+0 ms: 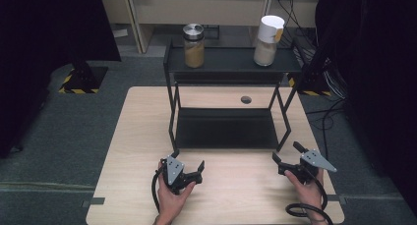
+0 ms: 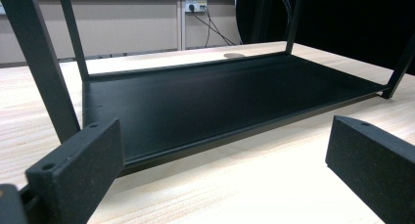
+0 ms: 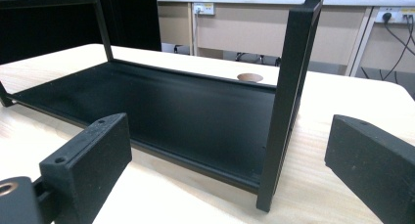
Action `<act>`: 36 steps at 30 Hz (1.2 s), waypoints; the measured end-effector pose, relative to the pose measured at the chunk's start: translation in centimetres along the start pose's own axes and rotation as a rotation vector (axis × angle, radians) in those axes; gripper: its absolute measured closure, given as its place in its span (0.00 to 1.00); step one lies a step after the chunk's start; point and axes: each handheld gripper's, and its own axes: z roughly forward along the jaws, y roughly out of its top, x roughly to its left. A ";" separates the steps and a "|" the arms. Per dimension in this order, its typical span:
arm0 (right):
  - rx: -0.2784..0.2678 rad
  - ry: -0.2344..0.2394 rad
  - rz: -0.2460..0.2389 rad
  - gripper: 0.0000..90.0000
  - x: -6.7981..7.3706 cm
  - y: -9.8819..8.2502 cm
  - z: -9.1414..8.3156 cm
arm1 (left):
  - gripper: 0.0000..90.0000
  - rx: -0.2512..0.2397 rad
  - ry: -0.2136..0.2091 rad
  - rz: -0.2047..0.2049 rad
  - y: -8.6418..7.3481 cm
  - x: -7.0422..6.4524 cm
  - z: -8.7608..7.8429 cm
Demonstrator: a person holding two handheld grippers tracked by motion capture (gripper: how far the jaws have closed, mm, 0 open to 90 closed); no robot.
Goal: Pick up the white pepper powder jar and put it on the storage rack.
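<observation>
A black two-level metal rack [image 1: 226, 63] stands on the wooden table [image 1: 142, 117]. On its top shelf sit a glass jar with a metal lid [image 1: 193, 45], holding brown contents, and a white-capped jar [image 1: 269, 41] with pale contents. Its lower shelf [image 1: 226, 128] is bare, as the left gripper view [image 2: 220, 97] and the right gripper view [image 3: 161, 106] also show. My left gripper [image 1: 189, 164] rests open near the rack's front left leg [image 2: 46, 72]. My right gripper [image 1: 286, 154] is open by the front right leg [image 3: 286, 101]. Neither holds anything.
A round cable hole [image 1: 246, 99] pierces the table behind the rack. Cables [image 1: 324, 107] trail on the floor at the right. A black stand base with yellow-striped edges [image 1: 83, 80] sits on the floor at the left. Cabinets line the back wall.
</observation>
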 end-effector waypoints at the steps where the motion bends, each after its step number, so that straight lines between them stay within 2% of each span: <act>1: 0.003 0.000 -0.001 0.04 0.0 0.0 0.0 | 0.00 0.000 0.000 0.000 0.0 0.0 0.0; 16: 0.037 -0.013 0.006 0.04 -0.3 -0.5 0.3 | 0.00 0.001 0.000 -0.001 0.0 0.0 0.0; 36: 0.062 -0.004 0.016 0.05 -0.6 -0.6 0.5 | 0.00 0.004 -0.001 0.006 0.1 0.0 0.0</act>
